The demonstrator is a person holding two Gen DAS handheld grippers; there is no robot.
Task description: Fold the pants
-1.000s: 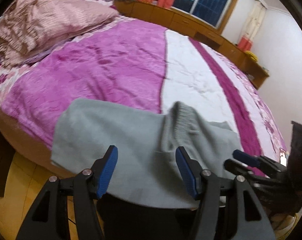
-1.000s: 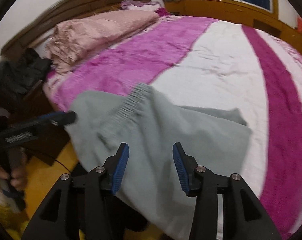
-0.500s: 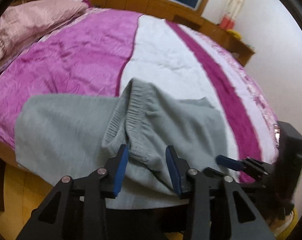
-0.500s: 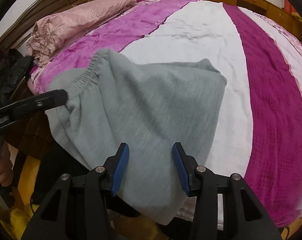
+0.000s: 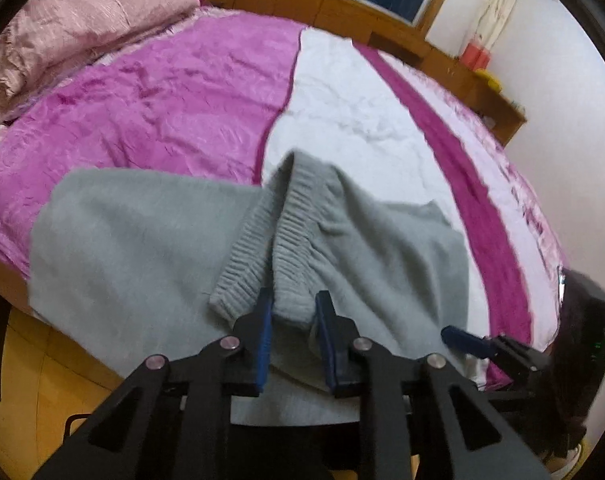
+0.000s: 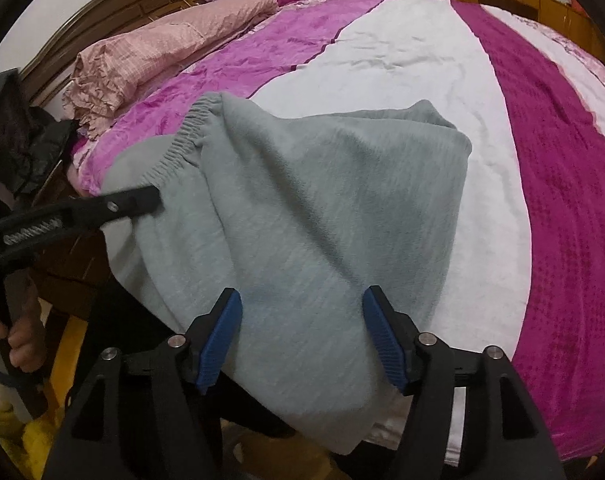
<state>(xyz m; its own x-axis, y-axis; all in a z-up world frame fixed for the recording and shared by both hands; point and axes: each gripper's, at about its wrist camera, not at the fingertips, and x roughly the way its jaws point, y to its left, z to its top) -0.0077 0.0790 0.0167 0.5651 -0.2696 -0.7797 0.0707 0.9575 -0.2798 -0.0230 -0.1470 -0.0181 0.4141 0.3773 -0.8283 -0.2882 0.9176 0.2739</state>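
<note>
Grey pants [image 5: 142,248] lie across the near edge of the bed, partly hanging over it. Their ribbed waistband [image 5: 298,240] is bunched up toward me. My left gripper [image 5: 292,320] has its jaws closing, and the blue pads press on the waistband's near end. From the right wrist view, the left gripper [image 6: 142,204] shows at the waistband [image 6: 182,140] side of the pants [image 6: 322,220]. My right gripper [image 6: 302,320] hangs over the pants' hanging edge with its jaws opening; cloth lies between the pads, unpinched. The right gripper's fingertip [image 5: 462,338] shows at lower right.
The bed cover [image 5: 162,112] is magenta with a white band [image 6: 402,60]. A pink quilt [image 6: 162,52] lies by the wooden headboard [image 6: 102,12]. Dark clothing [image 6: 18,140] is piled at left. Wooden cabinets [image 5: 342,12] run under the window. A hand [image 6: 22,340] holds the left tool.
The left jaws have narrowed onto the waistband end. The right jaws have spread wider over the cloth. Both grippers came lower and closer to the pants.
</note>
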